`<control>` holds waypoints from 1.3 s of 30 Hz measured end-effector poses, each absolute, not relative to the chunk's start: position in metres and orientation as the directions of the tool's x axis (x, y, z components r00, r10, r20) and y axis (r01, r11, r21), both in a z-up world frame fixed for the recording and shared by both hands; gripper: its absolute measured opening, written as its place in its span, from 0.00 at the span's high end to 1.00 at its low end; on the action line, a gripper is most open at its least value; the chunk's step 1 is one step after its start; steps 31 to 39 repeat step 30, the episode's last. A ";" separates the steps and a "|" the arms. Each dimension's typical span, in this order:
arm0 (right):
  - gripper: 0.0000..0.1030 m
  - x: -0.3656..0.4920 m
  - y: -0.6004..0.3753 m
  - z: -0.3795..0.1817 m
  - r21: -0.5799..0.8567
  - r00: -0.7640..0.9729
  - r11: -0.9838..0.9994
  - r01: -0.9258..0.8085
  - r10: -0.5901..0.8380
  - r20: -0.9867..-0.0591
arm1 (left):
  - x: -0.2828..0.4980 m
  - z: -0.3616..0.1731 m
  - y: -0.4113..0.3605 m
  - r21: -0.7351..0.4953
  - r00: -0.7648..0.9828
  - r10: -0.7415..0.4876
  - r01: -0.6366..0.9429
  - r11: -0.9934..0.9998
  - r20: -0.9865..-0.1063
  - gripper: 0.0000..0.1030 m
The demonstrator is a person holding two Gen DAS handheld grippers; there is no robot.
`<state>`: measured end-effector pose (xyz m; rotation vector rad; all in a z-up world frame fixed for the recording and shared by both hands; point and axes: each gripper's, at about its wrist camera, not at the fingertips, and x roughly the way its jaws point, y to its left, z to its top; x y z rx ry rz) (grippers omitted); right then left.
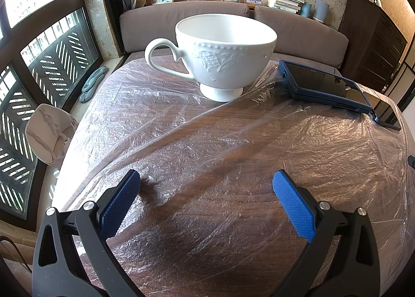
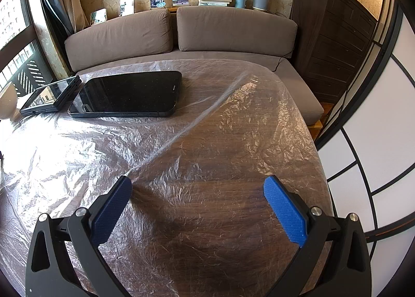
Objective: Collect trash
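Keep left tool (image 1: 206,185) and right tool (image 2: 197,190) spread wide, empty; pinch film (image 1: 197,141) covering desk (image 2: 223,209) well clear of cup (image 1: 220,58); lift slowly, avoiding tablet (image 2: 129,93)

Ahead of my left gripper (image 1: 206,188), jaws wide, the film-covered table (image 1: 220,157) lies bare up to the white cup (image 1: 220,56) standing far centre. A blue-cased tablet (image 1: 324,87) blocks the far right. Before my right gripper (image 2: 197,193), also spread, the near and right stretch is free; a black tablet (image 2: 129,94) bars the far left.
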<state>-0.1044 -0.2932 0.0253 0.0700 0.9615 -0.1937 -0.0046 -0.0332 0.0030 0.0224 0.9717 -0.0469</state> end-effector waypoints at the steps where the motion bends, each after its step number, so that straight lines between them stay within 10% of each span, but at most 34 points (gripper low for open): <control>1: 0.04 -0.104 -0.293 0.025 -0.027 0.557 0.980 0.195 -0.133 -0.820 | -0.005 0.003 -0.033 -0.002 0.563 -0.030 0.050 0.999 -0.826 0.01; 39: 0.04 -0.104 -0.293 0.025 -0.027 0.557 0.980 0.195 -0.133 -0.820 | -0.002 0.003 -0.032 -0.003 0.562 -0.027 0.044 0.999 -0.827 0.01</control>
